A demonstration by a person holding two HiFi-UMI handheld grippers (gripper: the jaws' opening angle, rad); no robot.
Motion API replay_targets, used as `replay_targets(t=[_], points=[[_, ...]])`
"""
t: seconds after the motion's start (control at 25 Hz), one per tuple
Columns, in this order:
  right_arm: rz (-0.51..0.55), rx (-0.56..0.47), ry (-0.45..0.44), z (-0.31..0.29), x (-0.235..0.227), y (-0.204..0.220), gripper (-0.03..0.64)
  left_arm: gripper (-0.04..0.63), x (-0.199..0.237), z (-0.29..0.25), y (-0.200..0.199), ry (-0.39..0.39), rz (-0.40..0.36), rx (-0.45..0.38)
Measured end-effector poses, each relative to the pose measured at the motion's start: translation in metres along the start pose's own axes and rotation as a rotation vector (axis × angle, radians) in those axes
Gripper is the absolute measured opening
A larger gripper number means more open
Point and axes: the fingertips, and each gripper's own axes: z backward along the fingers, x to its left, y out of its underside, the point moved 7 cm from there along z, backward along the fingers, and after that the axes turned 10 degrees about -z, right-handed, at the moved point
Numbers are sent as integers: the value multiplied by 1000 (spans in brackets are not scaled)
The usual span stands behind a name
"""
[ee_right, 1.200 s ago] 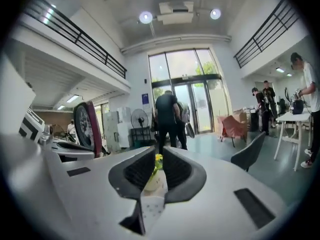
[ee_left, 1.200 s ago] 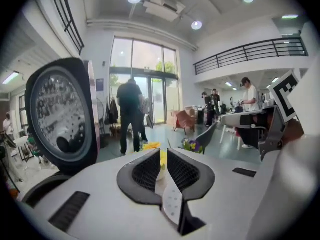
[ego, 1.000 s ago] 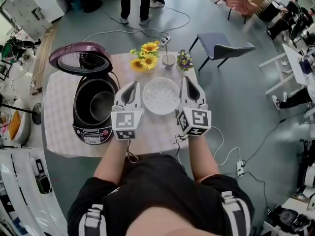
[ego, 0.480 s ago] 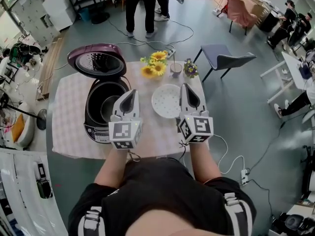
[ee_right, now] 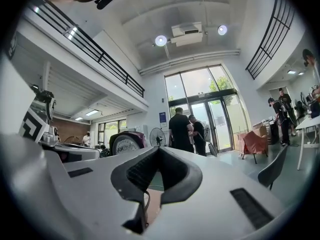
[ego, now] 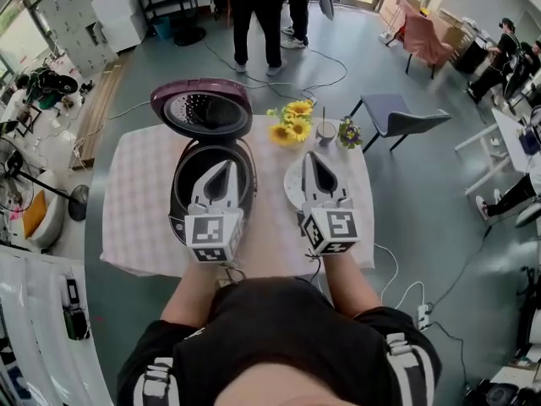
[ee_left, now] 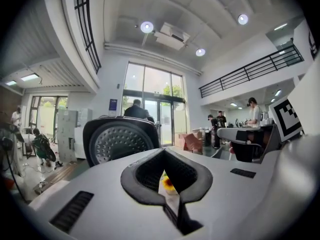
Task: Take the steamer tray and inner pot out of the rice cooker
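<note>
1. White perforated steamer tray (ego: 292,186) is already set right of the purple-lidded black rice cooker (ego: 179,197).
2. Dark inner pot (ego: 191,172) is left inside.
3. Left gripper (ego: 224,167) and right gripper (ego: 310,158), both closed and empty, must be opened onto its rim.

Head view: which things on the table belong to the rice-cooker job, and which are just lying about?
Job: purple rice cooker, lid open; dark inner pot inside it; white round steamer tray beside it.
Lying about: yellow sunflowers; small cup; small flower bunch.
</note>
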Motion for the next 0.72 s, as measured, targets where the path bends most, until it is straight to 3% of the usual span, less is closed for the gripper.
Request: replay_targets(t=[0.32,0.72], points=[[-10,48,3,-31,52,26,0,5,70,23,23,-60,44,35],[-10,61,16,-61,106,51,0,3,136,44,56,-67,65,61]])
